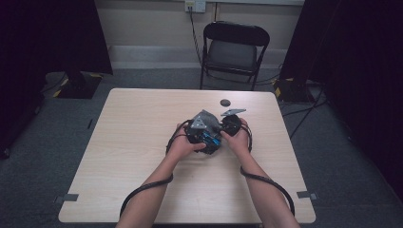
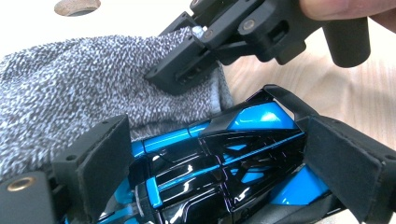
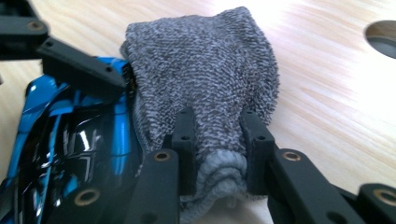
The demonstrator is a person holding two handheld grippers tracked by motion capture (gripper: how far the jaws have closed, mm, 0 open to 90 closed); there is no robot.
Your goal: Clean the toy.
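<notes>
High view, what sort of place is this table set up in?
Probably a recording room or lab, not a home: a bare wooden table on grey carpet, black curtains at both sides, a folding chair by the wall, and cables on the floor.

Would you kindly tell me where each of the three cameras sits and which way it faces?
High view: above the person's side, looking forward and down on the pale wooden table; both forearms enter from below.
Left gripper view: rides the left hand-held gripper, whose jaws flank a glossy blue-and-black toy car.
Right gripper view: rides the right hand-held gripper, whose jaws pinch a speckled grey knitted sock.
Both gripper views share the sock and the car.
</notes>
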